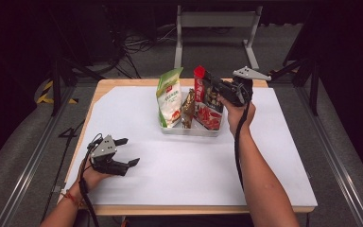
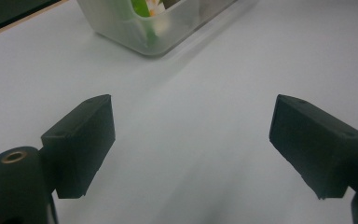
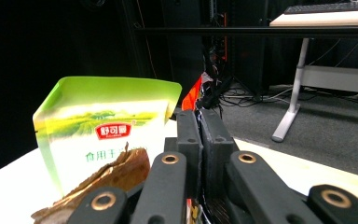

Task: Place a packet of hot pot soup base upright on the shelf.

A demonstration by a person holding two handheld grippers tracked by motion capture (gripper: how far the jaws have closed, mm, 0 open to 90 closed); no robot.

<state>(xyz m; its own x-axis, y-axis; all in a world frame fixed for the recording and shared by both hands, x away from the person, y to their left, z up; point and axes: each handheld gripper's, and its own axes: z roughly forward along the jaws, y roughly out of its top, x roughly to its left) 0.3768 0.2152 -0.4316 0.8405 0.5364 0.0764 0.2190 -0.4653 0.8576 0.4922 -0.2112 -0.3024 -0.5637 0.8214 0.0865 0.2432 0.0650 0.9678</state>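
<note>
Already my right gripper (image 1: 216, 89) is clamped shut on the red packet (image 1: 207, 101), which stands in the clear tray (image 1: 191, 130) under my jaws. The green pouch (image 1: 169, 97) and brown packet (image 1: 187, 109) stand beside it, on my left. It seems nearly seated; release remains. Its long axis runs upright, top tilted slightly away. My left gripper (image 1: 128, 152) rests wide open, empty, well apart.
</note>
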